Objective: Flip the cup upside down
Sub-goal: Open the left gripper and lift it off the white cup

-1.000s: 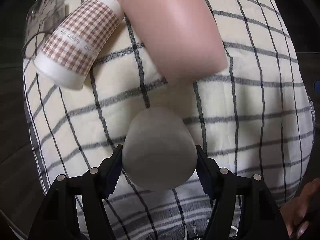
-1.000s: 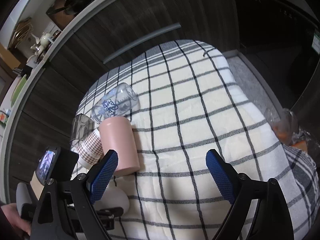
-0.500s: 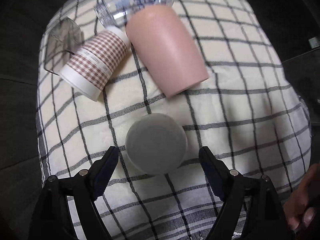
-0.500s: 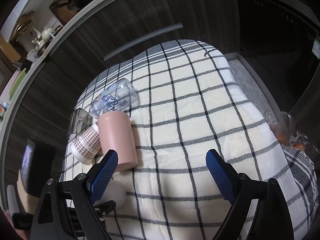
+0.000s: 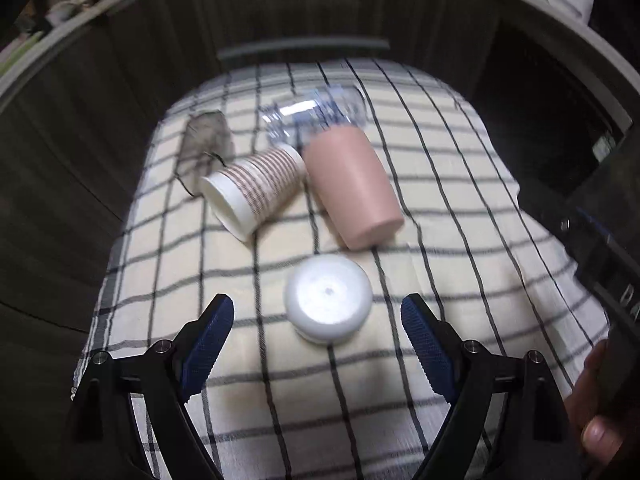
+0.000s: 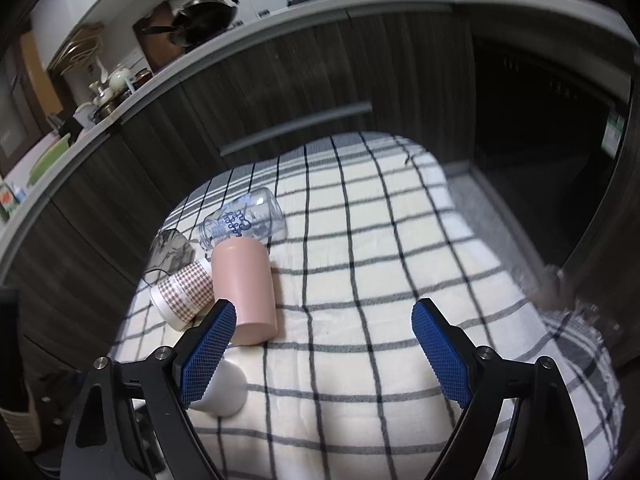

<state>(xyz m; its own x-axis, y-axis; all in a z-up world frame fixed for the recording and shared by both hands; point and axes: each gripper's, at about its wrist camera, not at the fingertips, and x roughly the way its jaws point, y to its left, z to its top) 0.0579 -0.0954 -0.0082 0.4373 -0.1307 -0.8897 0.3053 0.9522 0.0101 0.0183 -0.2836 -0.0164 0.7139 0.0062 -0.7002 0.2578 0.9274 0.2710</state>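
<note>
A white cup (image 5: 328, 304) stands upside down on the checked cloth (image 5: 460, 200), base up, just ahead of my open, empty left gripper (image 5: 318, 344). It also shows in the right wrist view (image 6: 224, 388), partly hidden behind the left finger. A pink cup (image 5: 352, 184) lies on its side behind it. A checked paper cup (image 5: 256, 192) lies on its side to the left. My right gripper (image 6: 320, 352) is open and empty above the cloth.
A clear glass bottle (image 5: 316, 116) with blue print lies behind the pink cup. A smoky grey glass (image 5: 206, 144) lies at the far left. Dark wood cabinets (image 6: 280, 88) run behind the cloth. A hand (image 5: 596, 412) shows at lower right.
My left gripper let go of the white cup, opened wide and drew back and up. The cup stays base up on the cloth. The right gripper tilted up slightly.
</note>
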